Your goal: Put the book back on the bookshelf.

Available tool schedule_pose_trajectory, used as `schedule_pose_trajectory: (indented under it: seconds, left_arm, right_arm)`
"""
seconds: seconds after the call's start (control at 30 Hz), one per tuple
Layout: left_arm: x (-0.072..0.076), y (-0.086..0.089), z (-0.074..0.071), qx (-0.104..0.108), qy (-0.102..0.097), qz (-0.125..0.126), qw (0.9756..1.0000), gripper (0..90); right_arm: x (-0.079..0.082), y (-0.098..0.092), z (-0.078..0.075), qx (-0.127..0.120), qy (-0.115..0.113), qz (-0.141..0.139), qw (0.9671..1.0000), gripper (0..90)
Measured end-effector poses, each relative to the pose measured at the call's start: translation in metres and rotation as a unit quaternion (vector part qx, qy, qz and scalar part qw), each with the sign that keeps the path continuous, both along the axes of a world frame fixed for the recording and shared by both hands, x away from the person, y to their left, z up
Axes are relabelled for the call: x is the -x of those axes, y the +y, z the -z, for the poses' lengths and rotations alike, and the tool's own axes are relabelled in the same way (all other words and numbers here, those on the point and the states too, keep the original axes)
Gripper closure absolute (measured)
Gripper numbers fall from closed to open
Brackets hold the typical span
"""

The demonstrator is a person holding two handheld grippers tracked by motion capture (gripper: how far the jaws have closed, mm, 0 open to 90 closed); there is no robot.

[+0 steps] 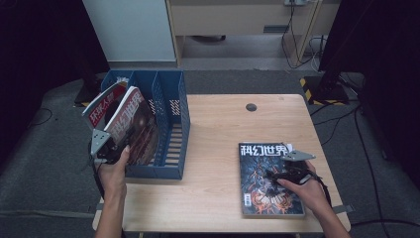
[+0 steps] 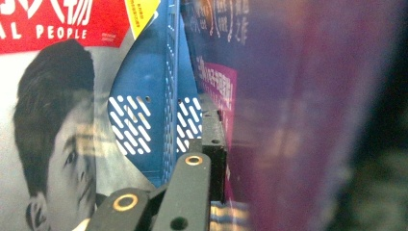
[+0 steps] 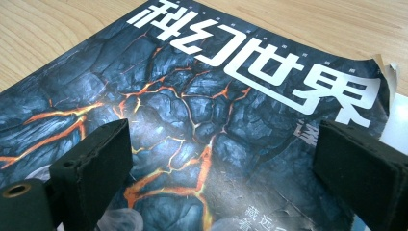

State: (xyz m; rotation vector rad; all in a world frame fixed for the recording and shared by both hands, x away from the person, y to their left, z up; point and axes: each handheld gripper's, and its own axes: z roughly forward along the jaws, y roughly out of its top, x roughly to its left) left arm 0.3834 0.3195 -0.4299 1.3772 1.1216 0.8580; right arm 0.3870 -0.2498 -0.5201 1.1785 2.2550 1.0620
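Your forearms: bare, no sleeves | left gripper (image 1: 110,148): black, grey three-cornered plate, brass-ringed screw holes | right gripper (image 3: 231,166): black foam pads, black cable

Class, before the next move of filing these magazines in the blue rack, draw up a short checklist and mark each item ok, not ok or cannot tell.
1. Left gripper shut on the dark-covered magazine: ok; its jaws pinch the cover's edge in the left gripper view.
2. That magazine inside the blue file rack: cannot tell; it leans at the rack's left compartment.
3. Red-titled magazine already in the rack: ok.
4. Right gripper open above the flat magazine: ok; jaws stand wide apart.
5. Flat magazine lying undamaged: not ok; its top right corner curls up.
6. Free compartments to the right: ok.
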Motion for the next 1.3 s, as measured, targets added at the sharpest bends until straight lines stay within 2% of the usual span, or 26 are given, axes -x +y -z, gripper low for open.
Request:
schedule_pose_trajectory:
  seconds: [0.03, 0.07, 0.37, 0.43, 0.57, 0.9, 1.2, 1.3]
  left_arm:
    - [0.000, 0.000, 0.000, 0.000, 0.000, 0.000, 1.0000, 84.0]
    - [0.000, -0.002, -0.003, -0.013, -0.003, -0.002, 0.9999, 84.0]
    - [-0.007, -0.005, -0.016, -0.012, -0.012, -0.005, 0.9999, 84.1]
    - [-0.011, -0.007, -0.019, -0.025, -0.013, -0.002, 0.9996, 84.1]
    - [-0.020, -0.011, -0.023, -0.031, -0.015, -0.002, 0.9994, 84.1]
    - [-0.038, -0.012, -0.020, -0.022, -0.011, -0.011, 0.9996, 84.0]
    - [-0.048, -0.015, -0.017, -0.033, -0.009, -0.017, 0.9993, 84.0]
    - [-0.049, -0.014, -0.014, -0.029, -0.007, -0.018, 0.9994, 84.1]
  right_arm:
    - [0.000, 0.000, 0.000, 0.000, 0.000, 0.000, 1.0000, 6.9]
    - [0.000, 0.000, 0.000, 0.000, 0.000, 0.000, 1.0000, 6.9]
    - [0.000, 0.000, 0.000, 0.000, 0.001, -0.001, 1.0000, 6.9]
    - [0.000, 0.000, 0.000, 0.000, 0.000, 0.000, 1.0000, 6.9]
    - [0.000, 0.000, 0.000, 0.000, -0.001, -0.001, 1.0000, 6.9]
    - [0.000, -0.001, 0.000, -0.002, 0.001, -0.003, 1.0000, 6.9]
    - [0.000, -0.001, 0.000, -0.001, -0.001, -0.005, 1.0000, 7.0]
    - [0.000, -0.002, 0.000, -0.001, -0.001, -0.005, 1.0000, 7.0]
